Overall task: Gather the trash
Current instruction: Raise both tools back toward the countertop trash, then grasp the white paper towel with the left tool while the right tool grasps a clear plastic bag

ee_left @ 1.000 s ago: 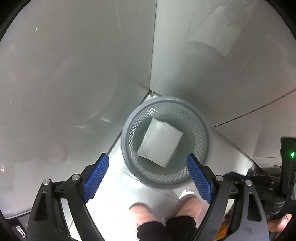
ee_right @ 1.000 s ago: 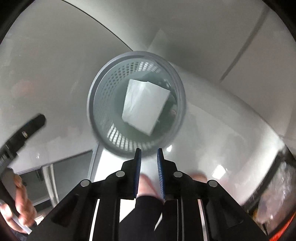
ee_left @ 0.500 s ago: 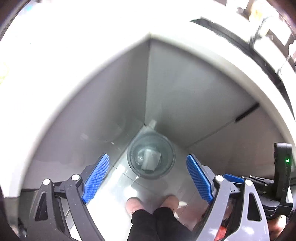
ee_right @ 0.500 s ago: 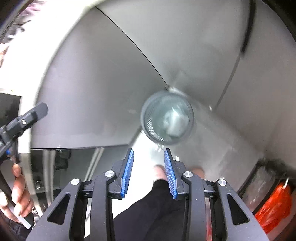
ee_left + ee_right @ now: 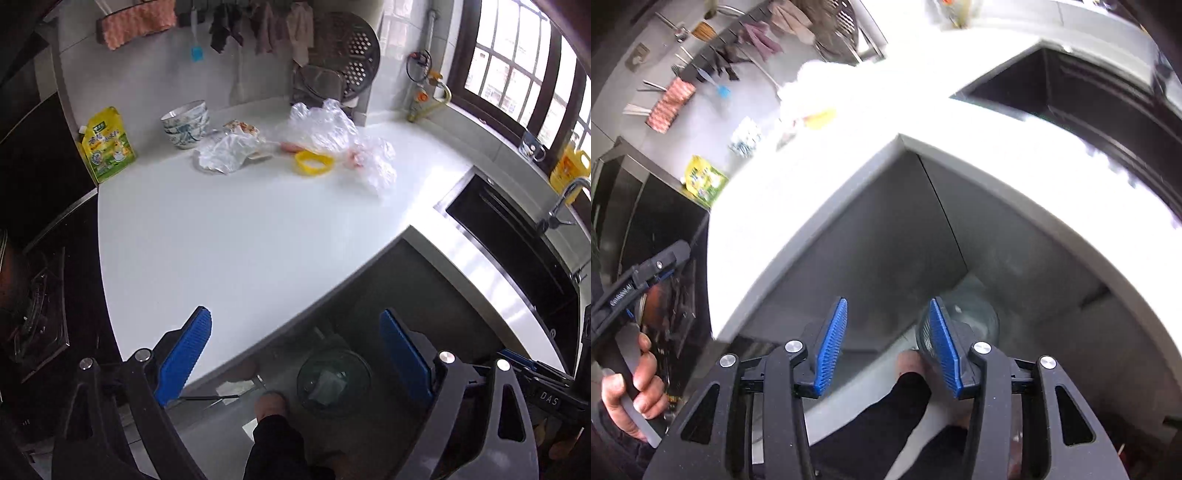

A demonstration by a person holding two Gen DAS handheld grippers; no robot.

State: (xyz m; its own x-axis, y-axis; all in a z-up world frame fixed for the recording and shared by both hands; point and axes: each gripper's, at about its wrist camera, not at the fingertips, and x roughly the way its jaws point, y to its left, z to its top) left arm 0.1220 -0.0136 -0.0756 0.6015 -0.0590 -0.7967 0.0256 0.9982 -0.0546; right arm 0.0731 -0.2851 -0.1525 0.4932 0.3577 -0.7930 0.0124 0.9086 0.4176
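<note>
Judging from one white packet lying in the bin (image 5: 333, 382), collection is begun, while crumpled plastic bags (image 5: 340, 144) are left on the worktop (image 5: 221, 240) and both the left hand-held gripper (image 5: 295, 362) and the right hand-held gripper (image 5: 888, 343) are seen empty, jaws opening

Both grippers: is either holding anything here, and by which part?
Nothing is held. The left gripper and right gripper are both empty, jaws opening.

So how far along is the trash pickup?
Done: one white paper lies in the bin on the floor. In hand: nothing; left claw and right claw are empty, jaws opening. Left: crumpled plastic bags and wrappers on the counter.
</note>
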